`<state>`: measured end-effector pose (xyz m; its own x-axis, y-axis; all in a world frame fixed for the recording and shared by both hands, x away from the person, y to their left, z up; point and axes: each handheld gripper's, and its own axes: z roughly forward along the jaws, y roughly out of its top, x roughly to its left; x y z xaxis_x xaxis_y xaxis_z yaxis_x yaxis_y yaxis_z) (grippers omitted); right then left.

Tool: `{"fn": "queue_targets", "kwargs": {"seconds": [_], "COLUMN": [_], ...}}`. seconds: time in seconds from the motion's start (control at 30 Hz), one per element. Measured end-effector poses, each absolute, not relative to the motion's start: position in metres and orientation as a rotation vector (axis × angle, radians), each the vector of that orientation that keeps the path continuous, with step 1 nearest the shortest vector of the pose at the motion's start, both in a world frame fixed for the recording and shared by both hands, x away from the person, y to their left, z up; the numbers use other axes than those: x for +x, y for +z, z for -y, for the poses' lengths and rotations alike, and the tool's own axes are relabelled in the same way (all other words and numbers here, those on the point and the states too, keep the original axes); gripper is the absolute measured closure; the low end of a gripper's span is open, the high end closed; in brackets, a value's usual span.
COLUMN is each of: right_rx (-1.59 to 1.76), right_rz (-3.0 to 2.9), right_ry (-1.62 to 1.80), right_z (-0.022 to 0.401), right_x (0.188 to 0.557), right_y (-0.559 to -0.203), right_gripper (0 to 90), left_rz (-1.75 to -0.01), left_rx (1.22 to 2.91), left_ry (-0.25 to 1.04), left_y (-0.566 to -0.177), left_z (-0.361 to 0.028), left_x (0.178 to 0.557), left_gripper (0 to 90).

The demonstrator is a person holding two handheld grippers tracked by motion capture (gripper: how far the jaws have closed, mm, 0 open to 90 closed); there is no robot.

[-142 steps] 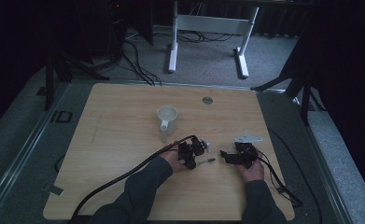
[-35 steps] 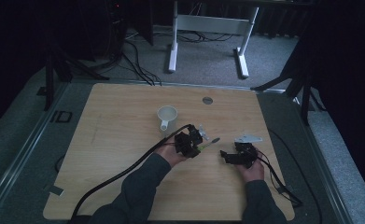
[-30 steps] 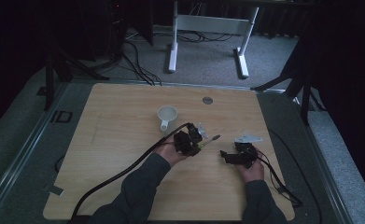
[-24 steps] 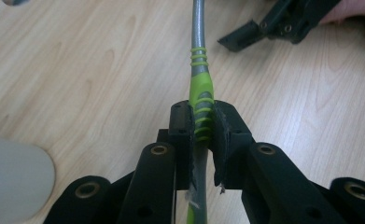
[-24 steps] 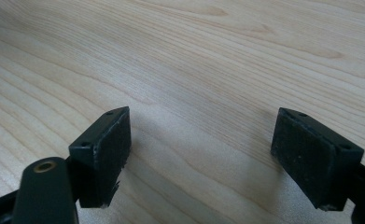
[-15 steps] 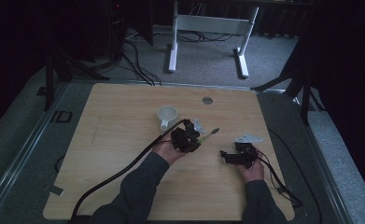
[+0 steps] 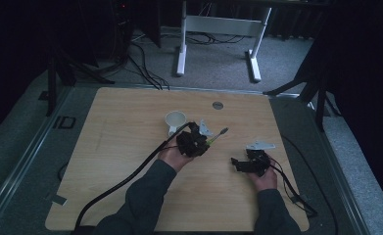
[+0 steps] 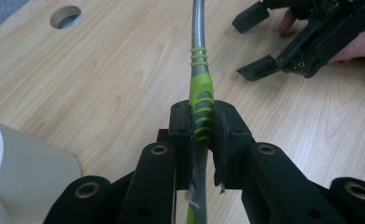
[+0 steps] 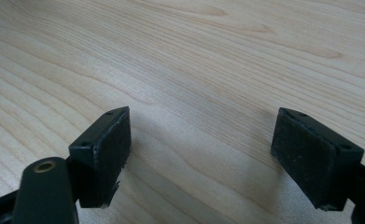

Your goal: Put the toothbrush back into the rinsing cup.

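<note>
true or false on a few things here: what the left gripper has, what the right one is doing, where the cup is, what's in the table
1. The left gripper is shut on the green and grey toothbrush. True.
2. The right gripper holds a spoon. False: its fingers stand wide apart over bare wood, with nothing between them.
3. The white cup stands on the wooden table just beyond the left gripper. True.
4. The toothbrush stands in the cup. False: it sticks out of the left gripper, outside the cup.
5. The table has a round hole near its far edge. True.
</note>
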<state>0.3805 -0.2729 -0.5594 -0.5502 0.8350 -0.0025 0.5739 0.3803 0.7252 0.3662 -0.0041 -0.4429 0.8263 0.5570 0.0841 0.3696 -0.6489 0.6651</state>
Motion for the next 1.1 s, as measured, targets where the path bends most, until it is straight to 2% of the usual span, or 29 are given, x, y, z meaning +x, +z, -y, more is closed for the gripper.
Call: {"fn": "queue_targets", "kwargs": {"seconds": [1.1], "right_rx": [1.225], "right_rz": [-2.276], "right_ry": [0.976], "right_z": [0.273], "right_x": [0.380], "right_y": [-0.559], "right_gripper": [19.6], "left_rz": [-0.741], "left_rx": [2.217], "left_ry": [0.434], "left_y": [-0.430], "left_z": [-0.010], "left_x": [0.368], "left_gripper": [79.7]}}
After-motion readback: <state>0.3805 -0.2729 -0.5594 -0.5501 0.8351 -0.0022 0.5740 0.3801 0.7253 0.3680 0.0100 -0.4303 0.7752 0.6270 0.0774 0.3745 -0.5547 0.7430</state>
